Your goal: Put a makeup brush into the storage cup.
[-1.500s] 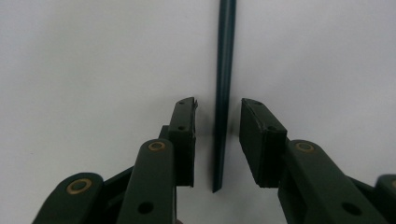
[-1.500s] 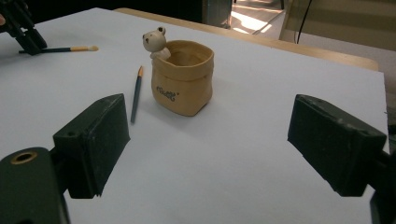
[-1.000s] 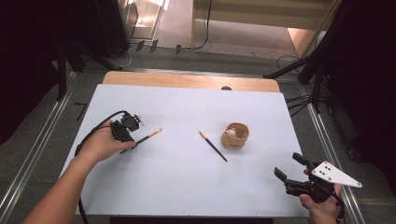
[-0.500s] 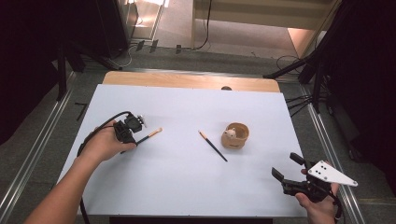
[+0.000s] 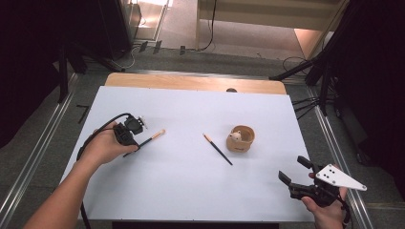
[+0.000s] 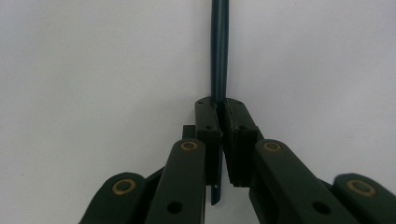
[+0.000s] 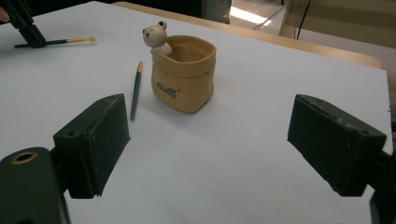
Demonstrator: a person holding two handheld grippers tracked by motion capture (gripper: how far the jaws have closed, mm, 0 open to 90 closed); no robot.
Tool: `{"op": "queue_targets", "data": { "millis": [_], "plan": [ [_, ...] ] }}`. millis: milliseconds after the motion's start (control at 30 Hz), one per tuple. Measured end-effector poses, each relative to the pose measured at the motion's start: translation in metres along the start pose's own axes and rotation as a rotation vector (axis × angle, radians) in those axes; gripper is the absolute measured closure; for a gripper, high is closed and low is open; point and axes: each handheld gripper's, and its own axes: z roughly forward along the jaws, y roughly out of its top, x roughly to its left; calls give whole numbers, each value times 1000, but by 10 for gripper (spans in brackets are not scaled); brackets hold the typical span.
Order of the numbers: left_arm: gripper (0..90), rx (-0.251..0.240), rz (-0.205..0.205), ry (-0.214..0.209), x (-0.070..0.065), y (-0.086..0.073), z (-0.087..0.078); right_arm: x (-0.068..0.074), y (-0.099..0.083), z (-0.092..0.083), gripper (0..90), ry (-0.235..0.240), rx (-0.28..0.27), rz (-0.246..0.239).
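At the left of the high view we see the left hand-held gripper [image 5: 134,143] low over the white surface [image 5: 181,191], its jaws having just closed and now clenched on the dark shaft of a brush [image 5: 152,139]; in the left gripper view the two black pads [image 6: 208,126] press on that shaft [image 6: 219,51] from either side, and the shaft runs straight on ahead of them over the surface [image 6: 93,70]. In the high view the brush lies nearly flat, its pale tip pointing away from the gripper toward the middle of the surface. A black cable loops back from this gripper past the person's left hand [image 5: 102,148]. Well apart, at the lower right corner, we see the right hand-held gripper [image 5: 296,171] carrying its grey three-cornered plate, its jaws released and standing wide with nothing between them; the right gripper view shows both pads [image 7: 95,140] apart above the bare surface. Beyond them stands a small tan pot [image 7: 184,74] with a bear figure [image 7: 155,36] at its rim, upright, right of the surface's centre in the high view [image 5: 240,138]. Just beside the pot, on its left, a second brush [image 5: 218,150] lies flat, close to it though we cannot tell whether they touch.
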Motion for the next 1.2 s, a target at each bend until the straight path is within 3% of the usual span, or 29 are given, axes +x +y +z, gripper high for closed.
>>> {"op": "queue_targets", "data": {
  "millis": [200, 500, 767, 1200],
  "plan": [
    [863, -27, -8, 30, 0, -2, -3, 1, 1, -2, 132, -2, -10, 10],
    [863, -100, 5, 17, -7, -6, -18, 1, 5, -2, 133, -2, -16, 12],
    [863, -225, -3, -18, -13, -9, -35, 4, 10, -2, 134, -2, -25, 9],
    [862, -403, 27, -35, -33, -7, -63, 12, 28, 1, 139, -2, -40, 23]
  ]
}}
